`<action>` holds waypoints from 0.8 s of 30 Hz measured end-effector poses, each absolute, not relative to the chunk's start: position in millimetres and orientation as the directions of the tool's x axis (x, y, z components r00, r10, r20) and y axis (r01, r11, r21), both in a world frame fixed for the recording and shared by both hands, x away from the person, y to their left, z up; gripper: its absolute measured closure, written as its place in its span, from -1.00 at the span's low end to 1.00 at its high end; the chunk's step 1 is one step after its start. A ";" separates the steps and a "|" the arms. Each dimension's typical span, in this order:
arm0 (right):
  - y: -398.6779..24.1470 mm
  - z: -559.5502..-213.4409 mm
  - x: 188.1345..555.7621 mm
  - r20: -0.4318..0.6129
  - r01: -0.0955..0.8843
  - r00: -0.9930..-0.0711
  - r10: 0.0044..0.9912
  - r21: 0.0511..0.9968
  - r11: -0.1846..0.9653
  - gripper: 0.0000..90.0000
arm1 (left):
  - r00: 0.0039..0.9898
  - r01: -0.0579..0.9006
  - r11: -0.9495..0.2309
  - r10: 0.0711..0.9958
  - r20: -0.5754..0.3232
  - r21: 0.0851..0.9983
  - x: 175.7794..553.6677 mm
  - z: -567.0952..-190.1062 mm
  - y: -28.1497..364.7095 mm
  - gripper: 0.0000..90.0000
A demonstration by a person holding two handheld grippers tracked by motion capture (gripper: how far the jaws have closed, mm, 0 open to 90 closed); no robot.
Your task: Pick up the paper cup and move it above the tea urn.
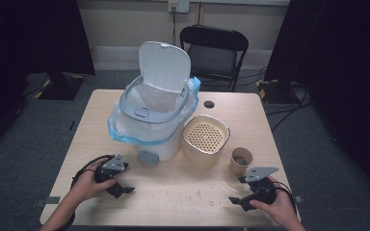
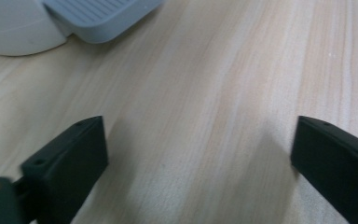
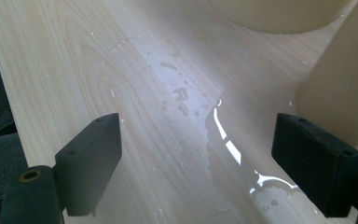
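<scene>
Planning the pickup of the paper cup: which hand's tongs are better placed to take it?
Right. The right tongs sit open just below the paper cup, which also looms beside their right jaw. The left tongs face the bin's pedal, across the table.

Your left claw view crops the bin's pedal [image 2: 103, 18] at the top edge; what lies inside the paper cup [image 1: 241, 160] is too small to tell.

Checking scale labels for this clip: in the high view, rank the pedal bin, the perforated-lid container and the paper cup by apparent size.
1. Pedal bin, lid up, clearly largest.
2. Perforated-lid container.
3. Paper cup, smallest.
All sit at similar depth, so the order looks reliable.
</scene>
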State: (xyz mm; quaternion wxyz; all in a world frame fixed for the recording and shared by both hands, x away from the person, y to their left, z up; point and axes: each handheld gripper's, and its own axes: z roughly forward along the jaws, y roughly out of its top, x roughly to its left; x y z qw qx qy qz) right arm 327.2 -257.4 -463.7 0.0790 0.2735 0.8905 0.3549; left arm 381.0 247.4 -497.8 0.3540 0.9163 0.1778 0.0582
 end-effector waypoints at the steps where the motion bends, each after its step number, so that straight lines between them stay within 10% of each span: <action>1: -257.4 -463.7 327.2 0.053 0.431 -0.838 0.543 0.675 0.599 -0.66 | 0.930 0.281 -0.683 0.366 -0.017 0.674 380.8 -498.5 247.4 -1.00; 24: -293.7 -463.4 336.4 0.039 0.485 -0.759 0.650 0.700 0.524 -0.66 | 0.938 0.252 -0.643 0.345 -0.021 0.724 381.1 -503.8 252.7 -1.00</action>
